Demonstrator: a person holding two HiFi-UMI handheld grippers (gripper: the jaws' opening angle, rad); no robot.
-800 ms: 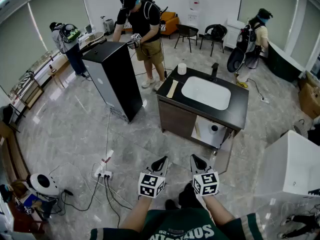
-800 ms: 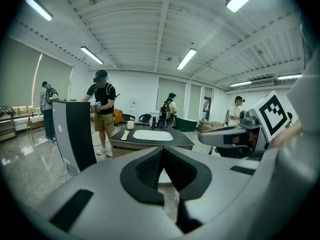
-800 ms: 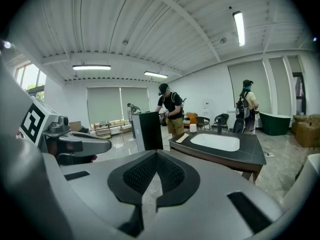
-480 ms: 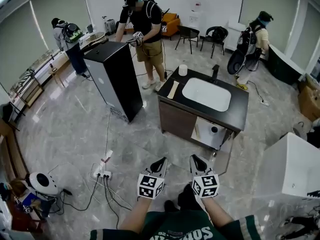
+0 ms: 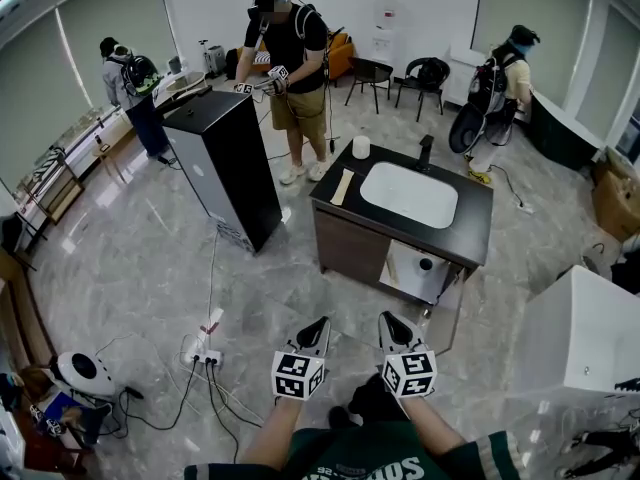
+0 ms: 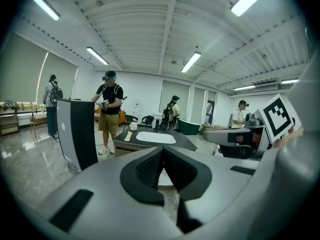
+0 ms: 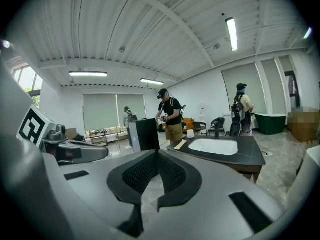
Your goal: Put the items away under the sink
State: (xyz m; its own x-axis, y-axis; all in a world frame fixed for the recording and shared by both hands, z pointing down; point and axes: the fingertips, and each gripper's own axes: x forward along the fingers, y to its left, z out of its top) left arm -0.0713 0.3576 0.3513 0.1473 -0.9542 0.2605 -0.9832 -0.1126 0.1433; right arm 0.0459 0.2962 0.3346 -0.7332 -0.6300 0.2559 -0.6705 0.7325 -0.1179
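Far left on the floor: power strip [image 5: 205, 352] with cables, and behind it a tall black cabinet [image 5: 226, 160], neither near the claws. Left claw [image 5: 317, 328] is narrow, with its tips pressed together and nothing between them. It's held low over the floor in front of the person, pointing at the sink cabinet [image 5: 352, 240]. The items are well apart from both claws, up on the cabinet's black surface [image 5: 478, 220]. A flat wooden strip [image 5: 343, 185] lies at the left edge beside the white basin [image 5: 408, 194], and a white roll [image 5: 361, 147] stands upright at the back left corner, near the strip but not touching. A black faucet [image 5: 425, 152] stands behind the basin. Right claw [image 5: 391, 323] is just beside the left one, also closed tight and empty, aimed the same way. Ahead of the right claw, the under-sink compartment [image 5: 412, 273] is open. Inside it are a second white roll [image 5: 426, 264] and a light stick-like piece [image 5: 393, 267] to its left, too small to identify. Neither claw touches the cabinet or any item.
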